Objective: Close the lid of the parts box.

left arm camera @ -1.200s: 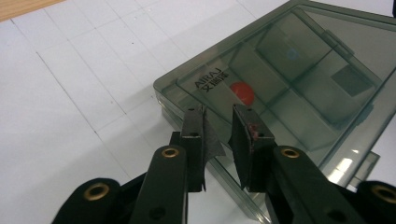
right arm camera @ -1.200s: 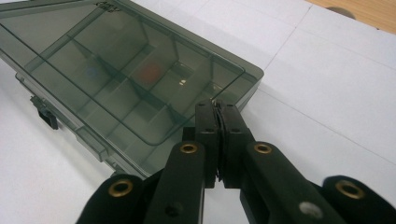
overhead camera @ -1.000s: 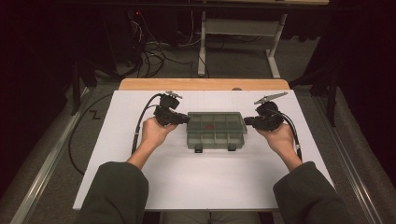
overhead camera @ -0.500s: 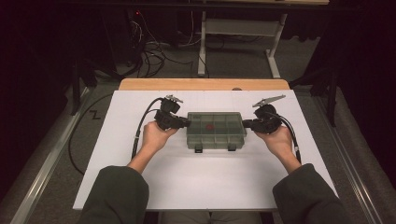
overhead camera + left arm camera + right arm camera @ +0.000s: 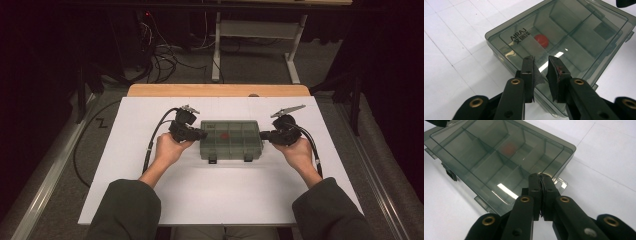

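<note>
White bench at frame centre carried the closed compartment box. Left gripper jaws stood narrowly apart, empty, over its lid; right gripper jaws were shut at its end. Uneven pushing could skid or twist the box.

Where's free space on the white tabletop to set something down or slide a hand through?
Bare white tabletop between the forearms, near side of the smoky clear plastic compartment box. Another free strip runs between the box and the wooden far edge. Crowded at the box's ends: left tongs and right tongs sit against them.
</note>
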